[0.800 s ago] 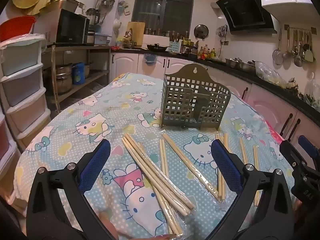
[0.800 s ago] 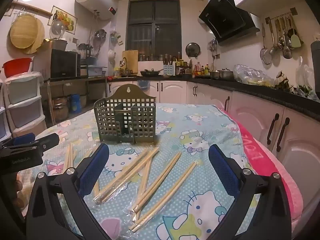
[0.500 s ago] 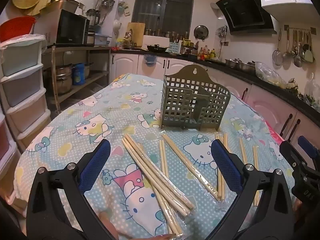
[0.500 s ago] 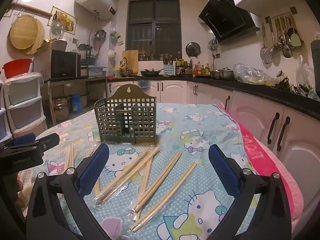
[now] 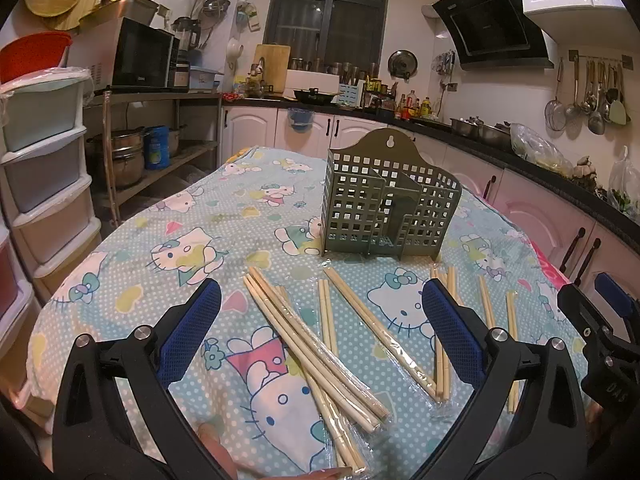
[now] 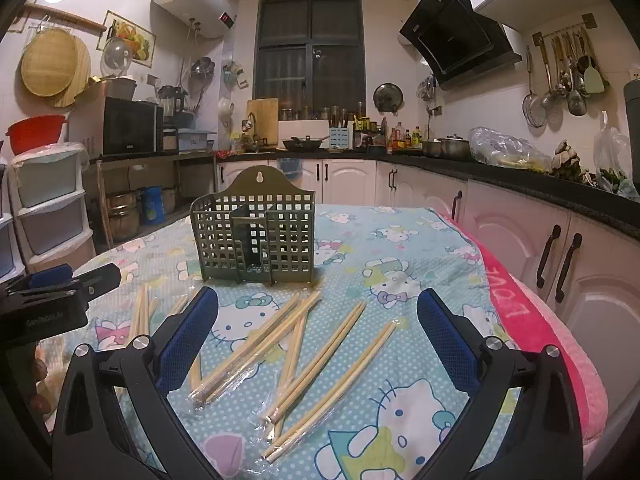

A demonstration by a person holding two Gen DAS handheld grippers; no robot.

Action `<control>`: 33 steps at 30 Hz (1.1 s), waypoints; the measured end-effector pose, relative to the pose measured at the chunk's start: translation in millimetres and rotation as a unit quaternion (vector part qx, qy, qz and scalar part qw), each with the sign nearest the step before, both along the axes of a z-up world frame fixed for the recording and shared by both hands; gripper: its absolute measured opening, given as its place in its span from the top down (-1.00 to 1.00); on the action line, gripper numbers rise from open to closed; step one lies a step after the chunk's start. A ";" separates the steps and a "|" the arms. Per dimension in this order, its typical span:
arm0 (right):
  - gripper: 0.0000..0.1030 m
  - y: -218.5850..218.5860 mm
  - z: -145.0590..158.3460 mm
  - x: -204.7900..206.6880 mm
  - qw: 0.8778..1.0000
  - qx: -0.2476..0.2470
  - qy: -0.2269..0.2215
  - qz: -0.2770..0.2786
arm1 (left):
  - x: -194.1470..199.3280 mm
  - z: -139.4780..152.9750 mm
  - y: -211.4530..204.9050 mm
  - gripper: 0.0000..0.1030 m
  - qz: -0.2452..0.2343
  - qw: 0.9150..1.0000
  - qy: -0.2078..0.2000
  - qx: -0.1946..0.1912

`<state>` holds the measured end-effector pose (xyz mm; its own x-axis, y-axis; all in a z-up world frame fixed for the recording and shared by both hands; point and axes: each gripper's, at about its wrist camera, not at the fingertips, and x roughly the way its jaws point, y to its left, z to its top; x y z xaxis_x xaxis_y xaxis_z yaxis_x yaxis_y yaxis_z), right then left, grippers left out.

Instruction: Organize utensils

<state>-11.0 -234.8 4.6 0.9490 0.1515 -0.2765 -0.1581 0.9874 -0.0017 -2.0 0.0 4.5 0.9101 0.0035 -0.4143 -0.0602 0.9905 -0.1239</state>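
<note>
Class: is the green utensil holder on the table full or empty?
Empty. Through the green utensil holder grid walls no utensils show; the chopsticks lie on the table.

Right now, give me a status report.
Left gripper open, right gripper open. Wrapped chopsticks flat on tablecloth. Holder upright, nothing blocking.

You face a dark-paned window (image 6: pixel 310 50) above black countertops (image 6: pixel 500 172), white cabinets (image 6: pixel 348 182), and a black range hood (image 6: pixel 456 46).

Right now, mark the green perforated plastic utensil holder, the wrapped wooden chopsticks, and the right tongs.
green perforated plastic utensil holder (image 5: pixel 390 208), left wrist view, front grid wall.
wrapped wooden chopsticks (image 6: pixel 256 348), right wrist view, middle of left bundle.
right tongs (image 6: pixel 318 338), right wrist view, midway between fingertips.
</note>
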 end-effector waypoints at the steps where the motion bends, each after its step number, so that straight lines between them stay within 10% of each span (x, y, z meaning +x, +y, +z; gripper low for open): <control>1: -0.88 -0.1 0.3 0.5 1.000 -0.001 -0.001 0.000 | -0.2 0.7 0.0 -0.79 0.000 1.000 0.000 0.000; 33: -0.88 2.8 3.4 0.8 1.000 0.002 0.004 0.000 | 3.2 0.8 0.0 -0.79 0.000 1.000 -0.002 -0.003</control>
<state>-10.2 -232.0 8.1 0.9470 0.1527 -0.2825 -0.1581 0.9874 0.0038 1.2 0.0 5.3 0.9120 0.0010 -0.4102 -0.0595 0.9898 -0.1298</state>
